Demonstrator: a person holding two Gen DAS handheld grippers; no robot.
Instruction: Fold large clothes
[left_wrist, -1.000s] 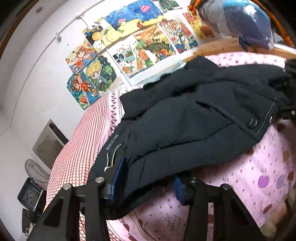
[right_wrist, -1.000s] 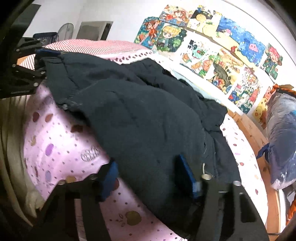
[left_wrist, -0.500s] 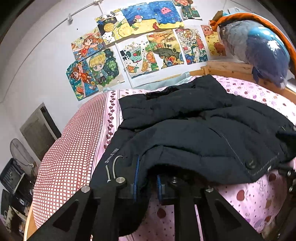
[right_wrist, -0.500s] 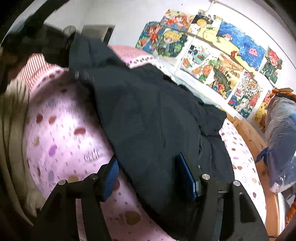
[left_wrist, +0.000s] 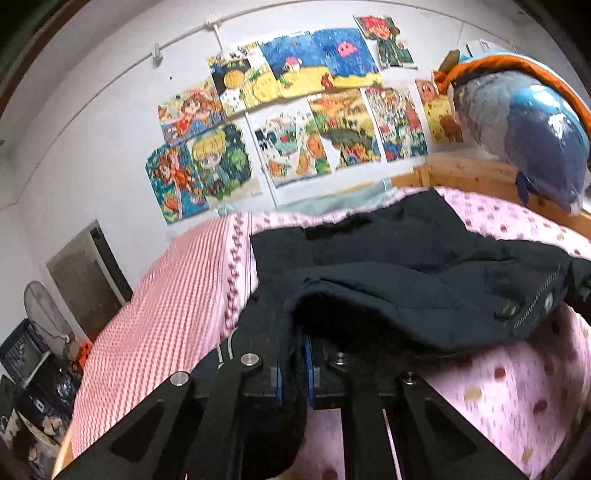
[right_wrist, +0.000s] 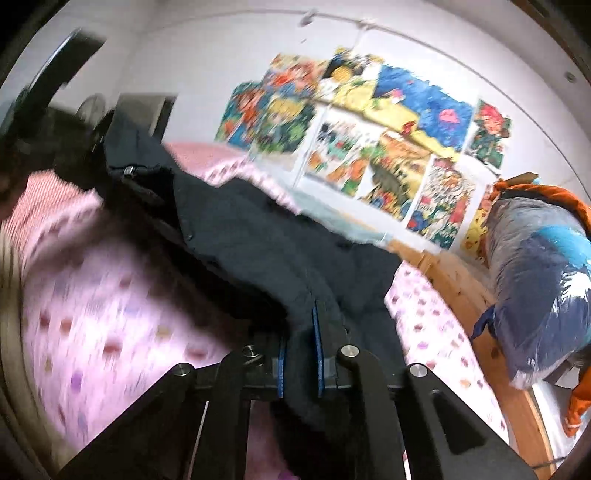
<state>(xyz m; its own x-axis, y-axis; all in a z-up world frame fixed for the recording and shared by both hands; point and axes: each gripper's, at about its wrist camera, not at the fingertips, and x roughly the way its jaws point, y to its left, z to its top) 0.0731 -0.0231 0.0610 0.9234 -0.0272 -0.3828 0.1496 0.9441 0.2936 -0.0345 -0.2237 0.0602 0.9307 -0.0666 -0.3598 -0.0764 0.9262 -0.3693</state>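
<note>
Fig.: both tongs now clamped on the dark navy padded jacket (left_wrist: 406, 280). A sec. ago each pair stood open astride the hem; now the left tongs (left_wrist: 293, 373) and right tongs (right_wrist: 300, 363) pinch fabric between blue pads, w/ the near edge raised off the pink spotted bed cover (left_wrist: 517, 391). Rest of jacket lies ahead of the tongs on the bed, toward the wall of bright drawings (left_wrist: 295, 122). Judged: grasp done, fold-over nxt.
</note>
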